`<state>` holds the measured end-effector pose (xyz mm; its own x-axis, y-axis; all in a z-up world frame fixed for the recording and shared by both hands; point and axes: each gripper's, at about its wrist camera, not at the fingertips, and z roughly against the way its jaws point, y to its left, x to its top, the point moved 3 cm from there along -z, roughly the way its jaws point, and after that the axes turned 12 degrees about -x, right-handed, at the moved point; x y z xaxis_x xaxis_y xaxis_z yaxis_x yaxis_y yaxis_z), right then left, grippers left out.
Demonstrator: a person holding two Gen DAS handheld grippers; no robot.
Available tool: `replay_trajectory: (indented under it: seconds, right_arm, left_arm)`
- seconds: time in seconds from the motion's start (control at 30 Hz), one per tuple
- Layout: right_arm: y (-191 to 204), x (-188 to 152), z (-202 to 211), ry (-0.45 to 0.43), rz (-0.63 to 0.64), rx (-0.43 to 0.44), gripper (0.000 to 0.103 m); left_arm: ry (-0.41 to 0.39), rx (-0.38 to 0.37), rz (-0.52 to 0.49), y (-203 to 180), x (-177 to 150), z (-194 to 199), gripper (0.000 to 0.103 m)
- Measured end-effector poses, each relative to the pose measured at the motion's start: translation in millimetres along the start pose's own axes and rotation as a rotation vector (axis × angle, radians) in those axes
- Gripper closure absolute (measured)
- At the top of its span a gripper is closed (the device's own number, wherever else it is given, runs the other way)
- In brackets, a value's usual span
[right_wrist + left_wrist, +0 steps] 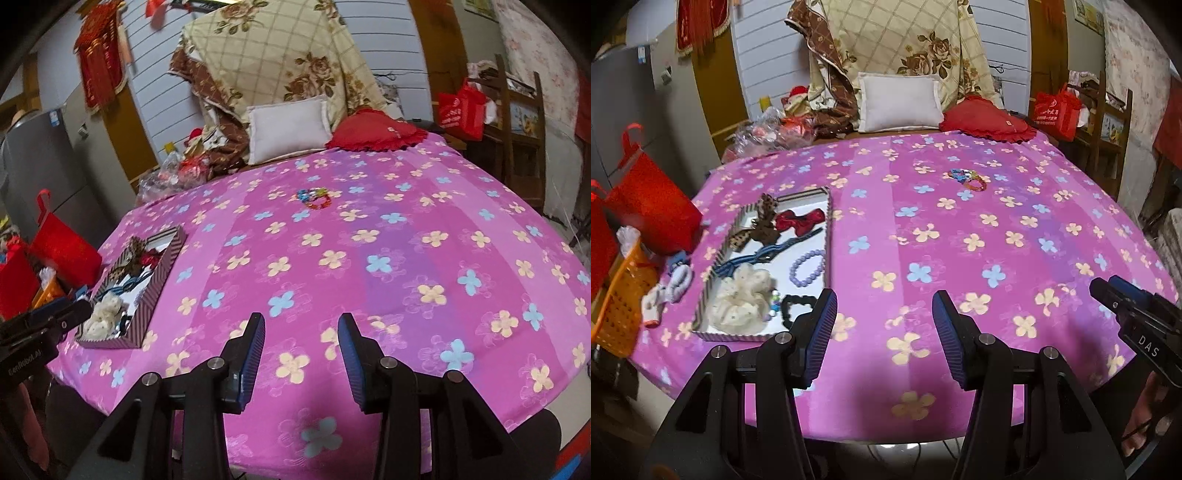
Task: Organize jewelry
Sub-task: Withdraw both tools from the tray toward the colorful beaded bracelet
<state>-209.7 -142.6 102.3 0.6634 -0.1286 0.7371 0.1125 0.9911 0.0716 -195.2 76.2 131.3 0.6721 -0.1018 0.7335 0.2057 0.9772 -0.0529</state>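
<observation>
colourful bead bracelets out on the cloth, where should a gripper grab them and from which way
Probably the near rim of the colourful bead bracelets, from above: they lie flat on the pink cloth with nothing beside them, so one finger can drop inside a loop and one outside.

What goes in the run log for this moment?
left claw: open, empty | right claw: open, empty | colorful bracelets: outside tray

Both wrist views over shared bedspread [923,229]
</observation>
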Motion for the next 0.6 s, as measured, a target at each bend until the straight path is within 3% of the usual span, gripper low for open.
replay_trajectory:
  seconds: [0.2,0.6]
  right_arm:
    - [7,-5,-8,0.035,0.011,-0.003,0.064]
    - [5,-5,-45,0.119,0.015,-0.038,0.063]
  left_arm:
    - [-0.010,0.068,-0.050,5,-8,4,0.047]
    - [0.094,0.056,-0.029,21,-20,-40,0.046]
